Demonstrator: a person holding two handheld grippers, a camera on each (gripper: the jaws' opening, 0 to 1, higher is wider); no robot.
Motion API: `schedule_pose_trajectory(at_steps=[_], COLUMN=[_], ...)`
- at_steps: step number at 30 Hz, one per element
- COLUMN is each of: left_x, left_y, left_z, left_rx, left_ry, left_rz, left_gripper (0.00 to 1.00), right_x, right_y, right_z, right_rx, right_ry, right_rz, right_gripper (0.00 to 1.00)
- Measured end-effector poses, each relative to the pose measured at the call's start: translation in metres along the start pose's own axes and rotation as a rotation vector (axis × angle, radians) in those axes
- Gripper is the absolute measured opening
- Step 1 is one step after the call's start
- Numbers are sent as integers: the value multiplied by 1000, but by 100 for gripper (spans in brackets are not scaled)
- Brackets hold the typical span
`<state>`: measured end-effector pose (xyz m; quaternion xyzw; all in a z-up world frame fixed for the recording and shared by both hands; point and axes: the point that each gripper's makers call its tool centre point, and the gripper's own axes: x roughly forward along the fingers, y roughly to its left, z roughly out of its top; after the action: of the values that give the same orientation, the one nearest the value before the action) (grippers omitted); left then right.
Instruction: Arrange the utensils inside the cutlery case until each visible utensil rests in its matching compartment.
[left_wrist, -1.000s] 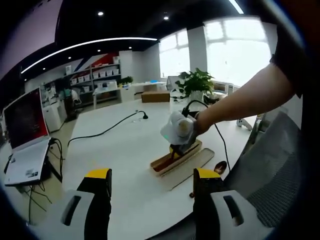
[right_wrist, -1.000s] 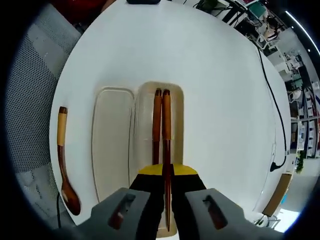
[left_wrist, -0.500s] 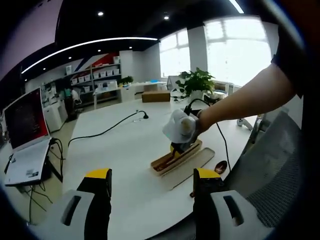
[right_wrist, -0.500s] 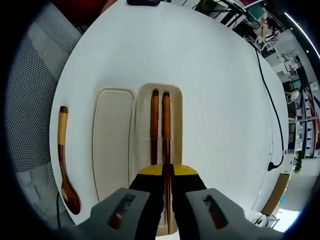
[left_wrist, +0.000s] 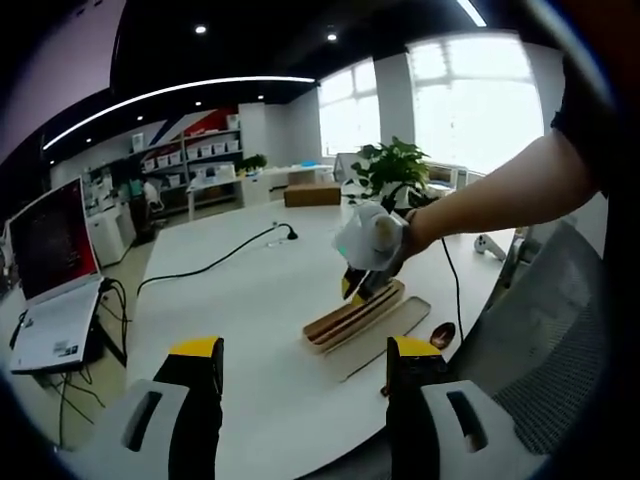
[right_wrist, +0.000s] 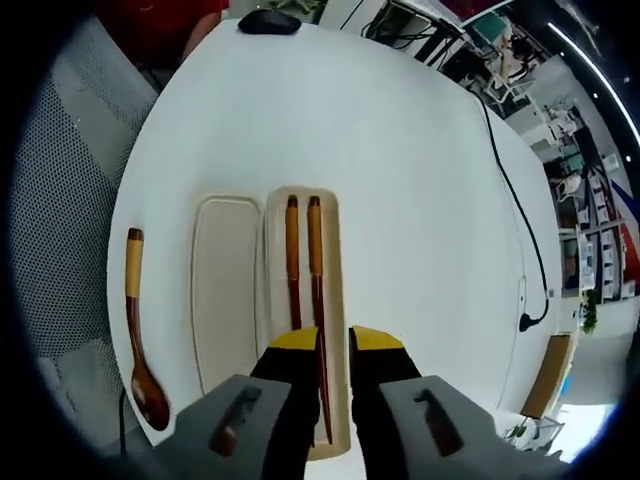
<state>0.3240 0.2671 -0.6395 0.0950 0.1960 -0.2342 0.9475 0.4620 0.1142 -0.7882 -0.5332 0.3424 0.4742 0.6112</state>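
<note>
A beige cutlery case tray (right_wrist: 335, 260) lies on the white table with two dark wooden chopsticks (right_wrist: 292, 250) side by side in it. Its flat lid (right_wrist: 225, 290) lies just left of it. A wooden spoon (right_wrist: 140, 340) rests on the table left of the lid, near the edge. My right gripper (right_wrist: 335, 340) hovers over the tray's near end, jaws slightly open, with one chopstick lying below the gap. In the left gripper view my left gripper (left_wrist: 300, 360) is open and holds nothing, well short of the case (left_wrist: 355, 315), where the right gripper (left_wrist: 362, 285) hangs. The spoon (left_wrist: 440, 333) lies beside the case.
A black cable (right_wrist: 510, 190) runs across the far side of the table (right_wrist: 420, 150), and a dark mouse (right_wrist: 268, 22) sits at its far edge. A mesh chair (right_wrist: 70, 200) stands by the spoon side. A laptop (left_wrist: 50, 260) and a potted plant (left_wrist: 390, 165) stand further off.
My right gripper's jaws have parted and let go of the chopstick, which now lies in the tray beside the other. The right gripper has risen away from the case. The left gripper has not moved.
</note>
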Motion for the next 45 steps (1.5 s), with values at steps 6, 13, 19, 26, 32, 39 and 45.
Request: schedule_pose_trajectory(at_steps=[6, 13, 19, 26, 32, 39, 45], left_x=[-1, -2, -2, -2, -2, -1, -1], left_y=[0, 2, 1, 1, -2, -2, -2], left_z=[2, 4, 4, 6, 7, 7, 7], left_rx=[3, 1, 18, 23, 36, 41, 44], left_ry=[-9, -21, -20, -28, -25, -26, -26], left_rz=[4, 13, 10, 15, 4, 1, -1], left_gripper=[68, 68, 68, 68, 68, 68, 68], right_x=[-13, -29, -42, -53, -57, -57, -55], right_y=[-2, 2, 12, 32, 52, 73, 88], right_z=[-7, -15, -23, -24, -27, -31, -28], right_rx=[15, 43, 74, 91, 109, 106, 102], right_ry=[-1, -12, -28, -98, -110, -105, -109], right_rz=[-29, -53, -58, -10, 39, 82, 118], right_gripper=[8, 10, 11, 14, 15, 16, 17])
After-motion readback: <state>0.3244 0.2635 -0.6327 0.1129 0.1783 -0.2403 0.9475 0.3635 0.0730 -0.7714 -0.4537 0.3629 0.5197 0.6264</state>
